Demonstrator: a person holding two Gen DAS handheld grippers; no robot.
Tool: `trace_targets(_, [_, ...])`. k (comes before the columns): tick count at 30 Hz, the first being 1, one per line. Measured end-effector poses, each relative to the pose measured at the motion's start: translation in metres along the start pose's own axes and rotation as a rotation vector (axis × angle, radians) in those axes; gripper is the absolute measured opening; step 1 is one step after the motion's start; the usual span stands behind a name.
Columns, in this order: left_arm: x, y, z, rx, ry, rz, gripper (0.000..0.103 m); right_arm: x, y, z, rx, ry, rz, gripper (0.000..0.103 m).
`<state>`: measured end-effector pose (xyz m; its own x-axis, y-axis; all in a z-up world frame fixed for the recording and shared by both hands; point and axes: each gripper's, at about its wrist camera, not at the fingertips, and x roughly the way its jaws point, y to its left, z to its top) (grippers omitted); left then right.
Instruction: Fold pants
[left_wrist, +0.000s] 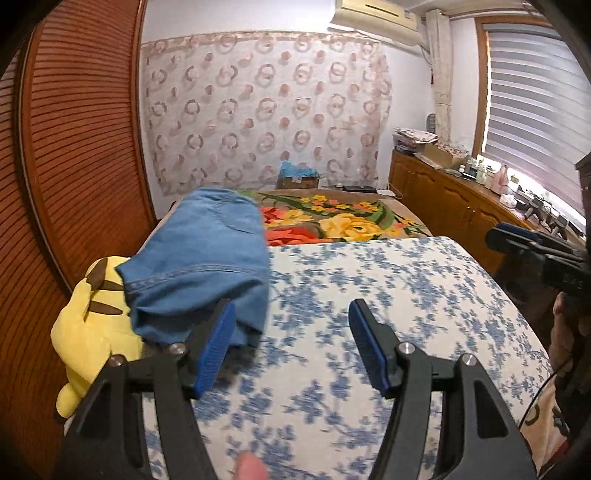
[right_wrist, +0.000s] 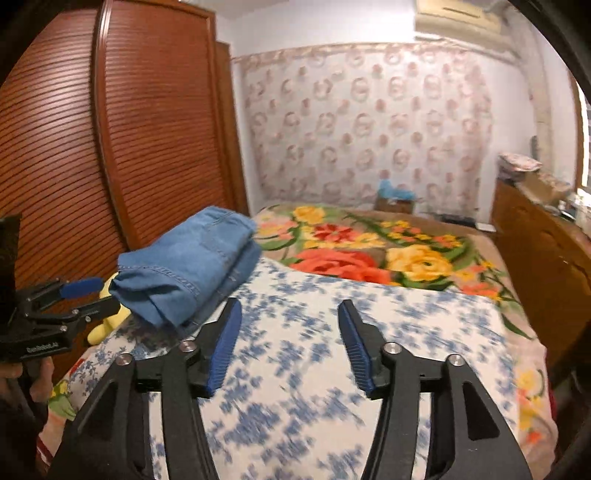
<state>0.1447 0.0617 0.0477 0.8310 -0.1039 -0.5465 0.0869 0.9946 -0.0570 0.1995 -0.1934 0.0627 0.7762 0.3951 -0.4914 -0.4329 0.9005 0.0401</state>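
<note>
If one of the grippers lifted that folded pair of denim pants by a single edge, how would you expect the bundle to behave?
The folded denim pants would probably sag and unfold, since the layers lie loose with open ends. They look thick and stacked, so likely rather heavy for cloth. Pushed, they would likely drag on the blue-flowered sheet instead of sliding, and could nudge the yellow plush toy beside them.

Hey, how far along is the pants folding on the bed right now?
Looks essentially done: the blue jeans lie folded in a compact stack at the bed's left edge, partly over a yellow plush toy. Nothing is in hand: the left claw and right claw are both open and empty over the blue floral sheet. Little appears left, maybe just straightening the stack.
</note>
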Motion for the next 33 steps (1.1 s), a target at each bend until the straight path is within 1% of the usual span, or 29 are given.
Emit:
trace_targets(4, [-0.009, -0.024, -0.004, 0.002, -0.004, -0.007, 0.063, -0.034, -0.015, -0.012, 0.019, -0.017, -0.075, 0.064])
trace_targets(10, [-0.026, -0.049, -0.006, 0.000, -0.016, -0.032, 0.063, -0.070, -0.031, -0.026, 0.043, -0.041, -0.128, 0.064])
trace_targets(16, [-0.048, -0.070, -0.002, 0.022, -0.043, -0.036, 0.063, -0.096, -0.040, -0.036, 0.067, -0.061, -0.162, 0.067])
trace_targets(19, [-0.059, -0.076, 0.000, 0.030, -0.062, -0.032, 0.063, -0.107, -0.039, -0.038, 0.071, -0.070, -0.182, 0.073])
trace_targets(25, [-0.079, -0.090, 0.007, 0.036, -0.093, -0.027, 0.063, -0.126, -0.039, -0.041, 0.078, -0.094, -0.189, 0.077])
trace_targets(33, [-0.087, -0.097, 0.007, 0.036, -0.101, -0.031, 0.064, -0.143, -0.037, -0.043, 0.091, -0.126, -0.217, 0.079])
